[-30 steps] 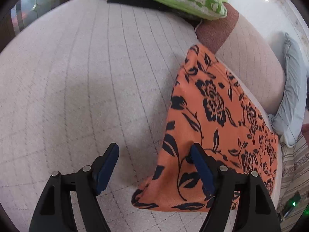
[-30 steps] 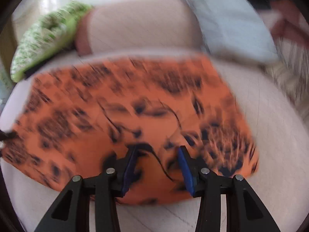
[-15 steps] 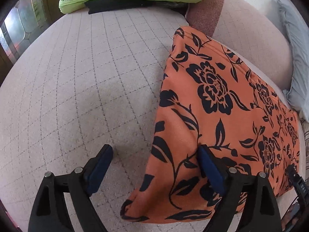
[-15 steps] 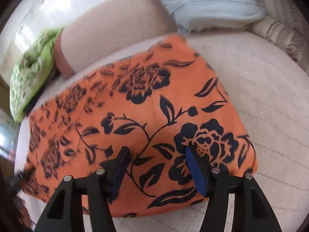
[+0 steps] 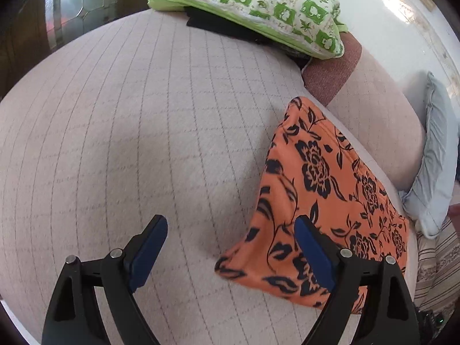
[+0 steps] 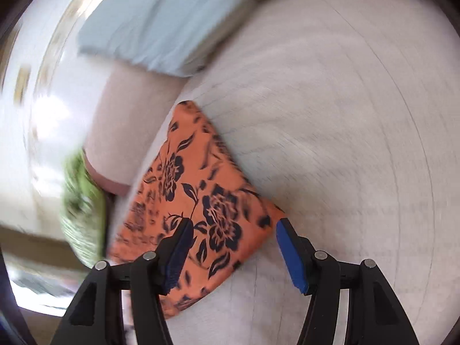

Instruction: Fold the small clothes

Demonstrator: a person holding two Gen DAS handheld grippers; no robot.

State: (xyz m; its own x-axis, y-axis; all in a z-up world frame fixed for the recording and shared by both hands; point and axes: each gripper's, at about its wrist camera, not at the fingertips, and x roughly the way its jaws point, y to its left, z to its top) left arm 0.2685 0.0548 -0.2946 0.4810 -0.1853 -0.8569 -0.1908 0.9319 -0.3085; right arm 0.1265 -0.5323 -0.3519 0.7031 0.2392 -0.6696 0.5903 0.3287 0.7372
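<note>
A wide quilted beige bed cover is filling most of both wrist views, with a green patterned pillow sitting at its far end and a pale blue pillow leaning against the bolster behind. The orange floral garment is lying flat on this cover as a folded, roughly four-sided packet, its far corner reaching toward the bolster and its near edge sitting by the grippers. It is looking thin, light and limp, so it is likely to sag and slide open if lifted by one layer; pinching all layers together at a corner or along a folded edge seems the safer hold. The left gripper is standing wide, gripping nothing, with one pad over bare quilt and the other over the cloth's near corner. The right gripper is also gaping, hovering above the garment's near corner without pinching it
</note>
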